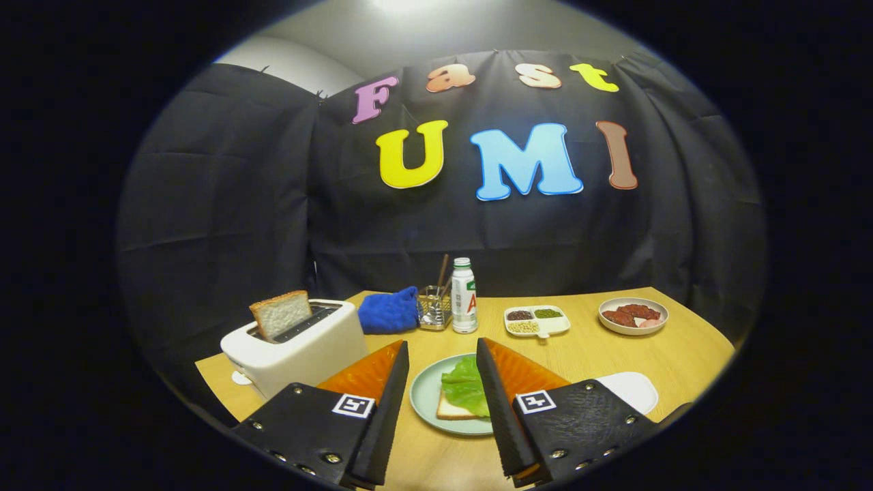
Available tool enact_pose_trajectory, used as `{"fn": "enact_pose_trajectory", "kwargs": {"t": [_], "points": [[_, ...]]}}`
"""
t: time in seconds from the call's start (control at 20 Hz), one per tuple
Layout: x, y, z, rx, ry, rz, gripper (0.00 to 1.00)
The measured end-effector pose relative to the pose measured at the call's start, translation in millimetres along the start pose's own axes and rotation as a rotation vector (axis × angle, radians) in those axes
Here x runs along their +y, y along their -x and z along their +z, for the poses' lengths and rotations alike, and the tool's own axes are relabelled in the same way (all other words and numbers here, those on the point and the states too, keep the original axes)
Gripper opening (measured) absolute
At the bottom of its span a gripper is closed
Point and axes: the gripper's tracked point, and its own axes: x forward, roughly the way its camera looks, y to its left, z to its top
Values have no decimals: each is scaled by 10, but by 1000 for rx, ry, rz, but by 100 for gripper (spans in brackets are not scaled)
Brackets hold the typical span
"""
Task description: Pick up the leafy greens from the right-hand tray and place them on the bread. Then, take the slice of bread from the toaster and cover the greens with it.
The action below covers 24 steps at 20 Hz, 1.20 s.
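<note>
Hand-held gripper spread wide, nothing between the two fingers; each finger is a flat wedge tapering to a point, with a riveted plate and a square printed marker at its base.

Between and just beyond the fingertips: a round, smooth pale-green plate on the desk, which is light wood-grain with a curved far edge. On the plate lies a slice of bread, pale crumb with a tan crust edge showing. The leafy greens rest on top of that slice, crinkled and glossy, covering most of it.

Ahead of the left finger: a white, boxy, rounded-corner toaster, matte. A second slice of bread stands upright in its slot, porous crumb, brown crust.

Behind the right finger, a flat white tray, rounded corners.

Farther back along the desk: a crumpled blue cloth, soft pile; a wire-mesh holder with sticks standing in it; a white plastic bottle with green cap, upright; a white divided dish with dark, green and pale grains in separate sections; a round bowl holding reddish-brown pieces.
</note>
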Motion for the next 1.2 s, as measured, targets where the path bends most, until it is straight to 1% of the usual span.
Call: {"fn": "enact_pose_trajectory", "kwargs": {"t": [0.25,0.4,0.6,0.75,0.85,0.95,1.15,1.2], "points": [[742,-16,50,-4,38,118,61],[1043,-33,47,-9,64,161,61],[1373,-103,28,-3,43,208,61],[1636,-227,31,-12,37,212,61],[1844,-320,-23,10,35,232,61],[1986,-433,-78,33,30,228,61],[2124,-676,-153,59,33,188,61],[2109,-743,-136,51,39,156,61]]}}
